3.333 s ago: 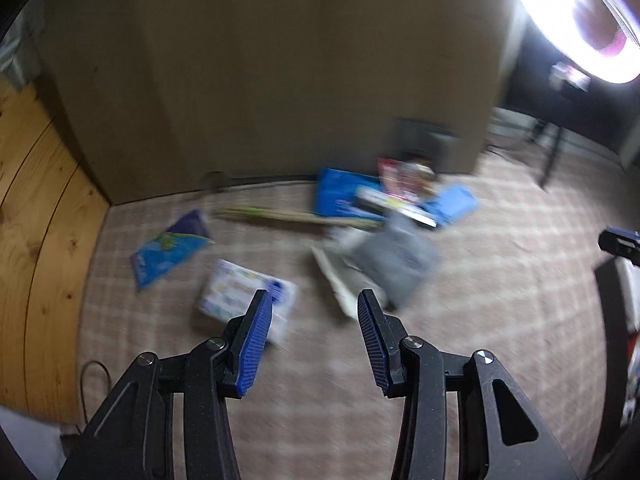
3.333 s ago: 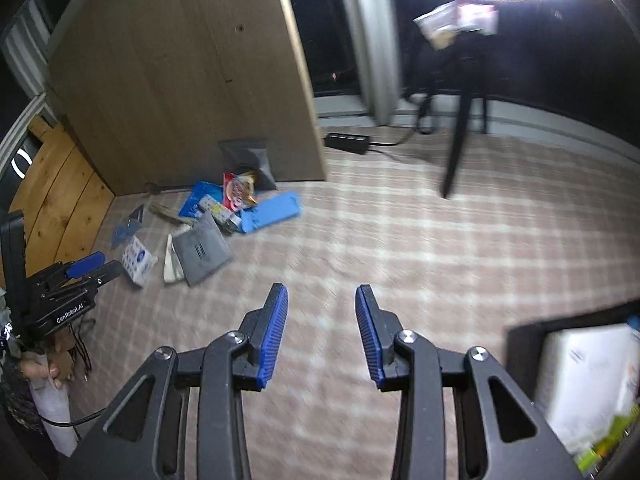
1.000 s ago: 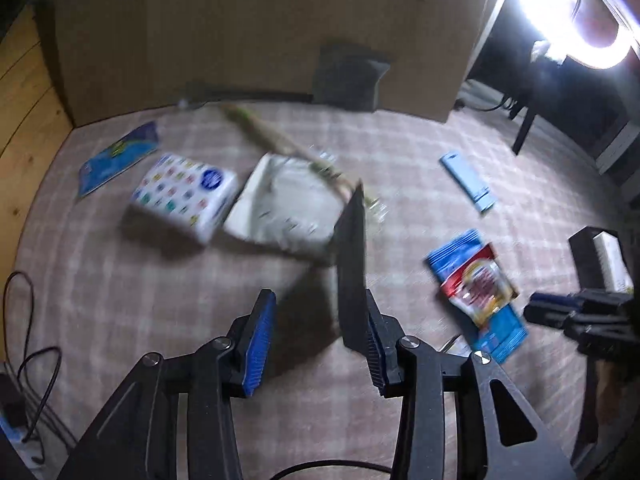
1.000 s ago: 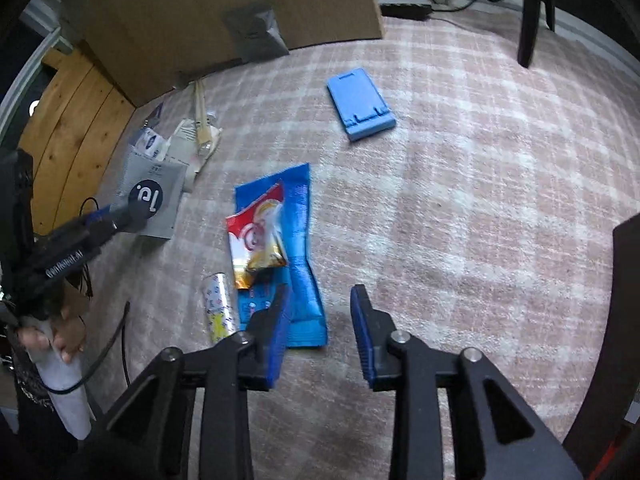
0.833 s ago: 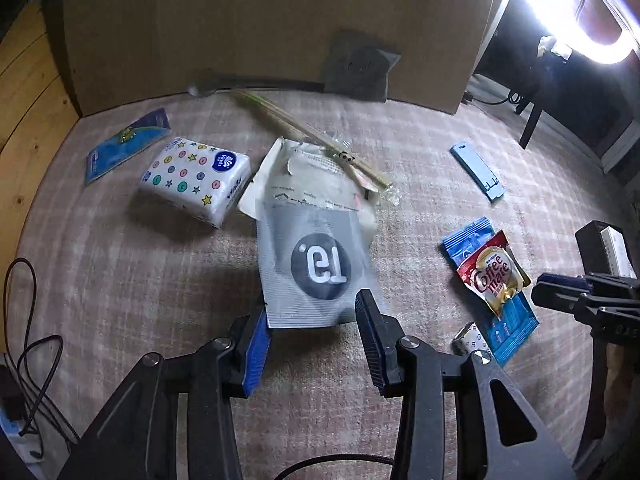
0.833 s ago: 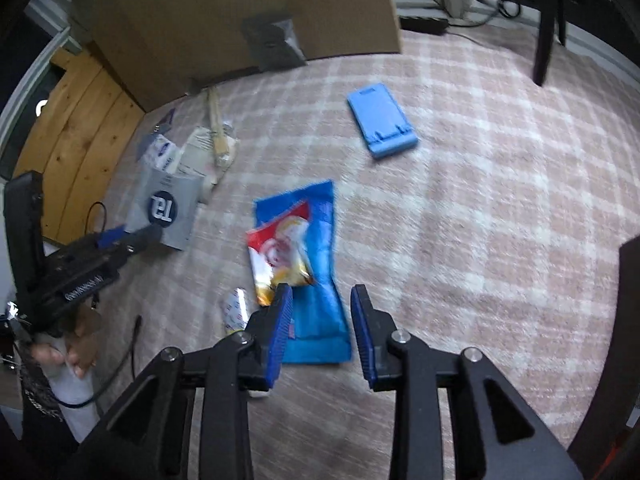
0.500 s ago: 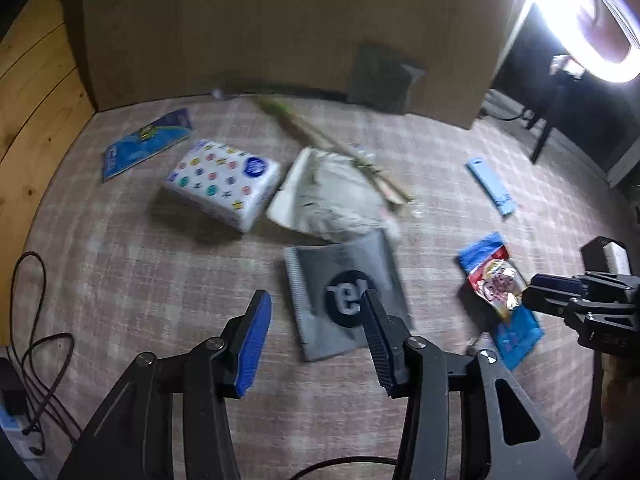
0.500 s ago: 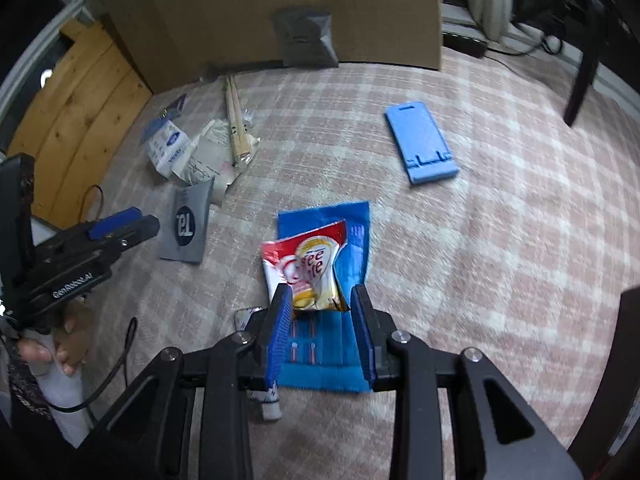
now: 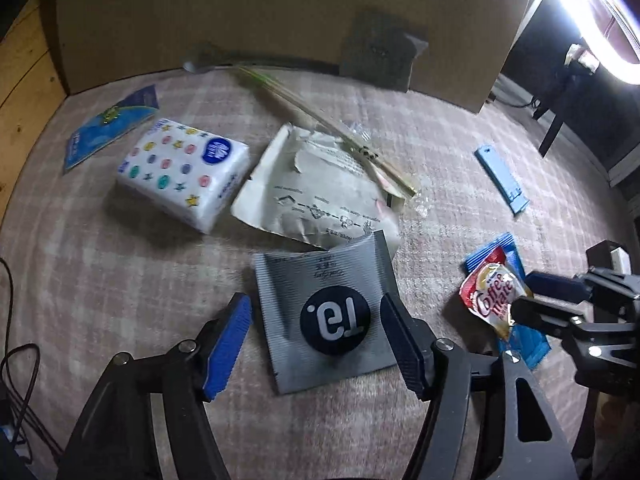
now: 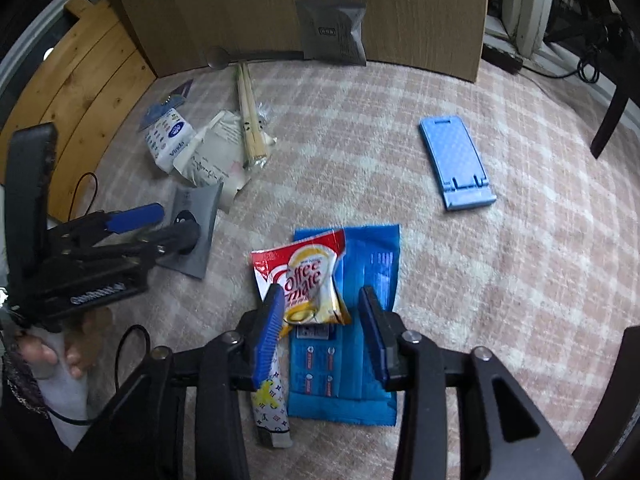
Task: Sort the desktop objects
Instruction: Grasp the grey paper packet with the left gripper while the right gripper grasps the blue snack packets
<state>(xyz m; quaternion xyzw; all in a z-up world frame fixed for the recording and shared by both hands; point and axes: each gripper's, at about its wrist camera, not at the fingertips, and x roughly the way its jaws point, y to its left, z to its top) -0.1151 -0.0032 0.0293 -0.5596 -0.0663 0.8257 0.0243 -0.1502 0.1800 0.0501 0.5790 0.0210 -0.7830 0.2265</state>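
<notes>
Grey pouch [image 9: 326, 314] now flat on worktop [image 9: 120, 280], released since a second ago, between opening jaws of left hand-held gripper [image 9: 316, 344], untouched, creamer sachet [image 10: 310, 284] at three o'clock, between opening right hand-held gripper [image 10: 322, 326] jaws, tissue pack [image 9: 182, 172] at ten o'clock.

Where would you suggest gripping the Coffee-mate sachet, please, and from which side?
Take the Coffee-mate sachet by its near, yellowish bottom end, coming from above. It lies slanted across the blue packet, and that end looks puffed up off it, so fingers could probably close across it without catching the packet. The right tool already straddles that end, its jaws opening, pads not touching.
</notes>
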